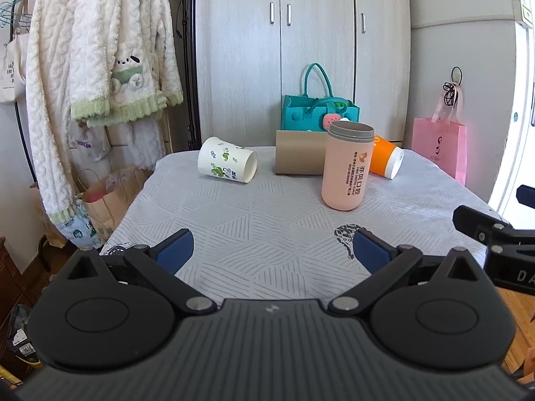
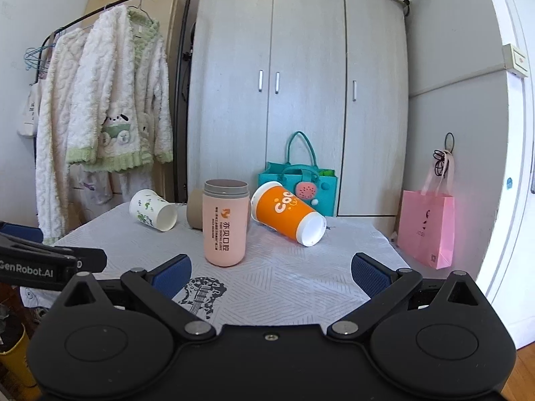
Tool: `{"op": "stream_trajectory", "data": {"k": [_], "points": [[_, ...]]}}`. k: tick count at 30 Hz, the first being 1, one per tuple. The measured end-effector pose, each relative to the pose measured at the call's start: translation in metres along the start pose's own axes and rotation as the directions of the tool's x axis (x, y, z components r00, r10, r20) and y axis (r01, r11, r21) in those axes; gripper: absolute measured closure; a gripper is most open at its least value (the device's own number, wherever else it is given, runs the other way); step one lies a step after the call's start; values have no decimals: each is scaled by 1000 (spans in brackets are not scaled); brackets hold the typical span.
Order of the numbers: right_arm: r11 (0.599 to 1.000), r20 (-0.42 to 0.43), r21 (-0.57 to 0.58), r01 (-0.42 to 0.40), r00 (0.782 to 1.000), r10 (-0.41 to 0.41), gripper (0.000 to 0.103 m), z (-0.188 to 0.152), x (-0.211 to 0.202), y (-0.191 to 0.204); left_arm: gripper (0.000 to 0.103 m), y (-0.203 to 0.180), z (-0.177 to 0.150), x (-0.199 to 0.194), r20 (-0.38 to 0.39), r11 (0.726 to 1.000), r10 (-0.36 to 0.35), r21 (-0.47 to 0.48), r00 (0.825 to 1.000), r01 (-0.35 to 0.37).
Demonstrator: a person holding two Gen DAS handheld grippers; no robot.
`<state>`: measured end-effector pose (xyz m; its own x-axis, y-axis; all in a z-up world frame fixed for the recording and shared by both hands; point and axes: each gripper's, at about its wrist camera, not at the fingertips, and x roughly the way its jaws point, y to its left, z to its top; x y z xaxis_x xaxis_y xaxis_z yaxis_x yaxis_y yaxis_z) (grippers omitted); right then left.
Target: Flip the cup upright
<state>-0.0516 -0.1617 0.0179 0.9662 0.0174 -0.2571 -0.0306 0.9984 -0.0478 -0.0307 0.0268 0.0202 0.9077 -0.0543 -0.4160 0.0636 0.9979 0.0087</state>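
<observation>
Pale grey patterned cloth covers the table [image 1: 267, 227], and four cups sit on its far half. Pink cup [image 1: 346, 167] stands upright with its grey-rimmed mouth open, at about 1 o'clock from the left gripper [image 1: 272, 250] and near 11 o'clock from the right gripper [image 2: 271, 272]. White paper cup [image 1: 227, 164] with green leaf print lies on its side at 11 o'clock in the left wrist view, its mouth facing right and toward the camera. Orange cup [image 2: 287, 212] lies on its side just behind and right of the pink cup, white base end toward the camera, at 12 o'clock in the right wrist view. Brown cup [image 1: 297, 152] lies on its side behind the pink cup, partly hidden by it.

Both grippers hover over the near edge of the table, well apart from every cup. Each has its blue-padded fingers spread wide with nothing between them. The right gripper's black body shows at 3 o'clock in the left wrist view.

Behind the table stand a teal felt bag [image 1: 317, 113], a pink paper bag [image 1: 439, 147] at the right and a grey wardrobe [image 2: 297, 93]. White fleece robes [image 1: 100, 67] hang on a rack at the left.
</observation>
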Motion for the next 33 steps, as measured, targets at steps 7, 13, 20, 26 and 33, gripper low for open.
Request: {"op": "stream_trajectory", "data": {"k": [7, 13, 20, 26, 33], "points": [[998, 6, -22, 53, 999, -52, 0, -4, 1, 5, 0, 1, -5, 9, 5, 1000, 27, -5, 1000, -27], [999, -5, -5, 54, 999, -54, 0, -5, 1, 3, 0, 3, -8, 15, -4, 999, 33, -14, 999, -33], [996, -14, 16, 85, 996, -85, 0, -7, 4, -1, 0, -1, -8, 17, -32, 998, 56, -3, 998, -57], [994, -19, 31, 104, 994, -103, 0, -7, 6, -5, 0, -1, -9, 23, -60, 998, 57, 2, 997, -57], [993, -13, 36, 116, 993, -116, 0, -6, 3, -6, 0, -1, -9, 16, -6, 999, 35, -18, 999, -36]]}}
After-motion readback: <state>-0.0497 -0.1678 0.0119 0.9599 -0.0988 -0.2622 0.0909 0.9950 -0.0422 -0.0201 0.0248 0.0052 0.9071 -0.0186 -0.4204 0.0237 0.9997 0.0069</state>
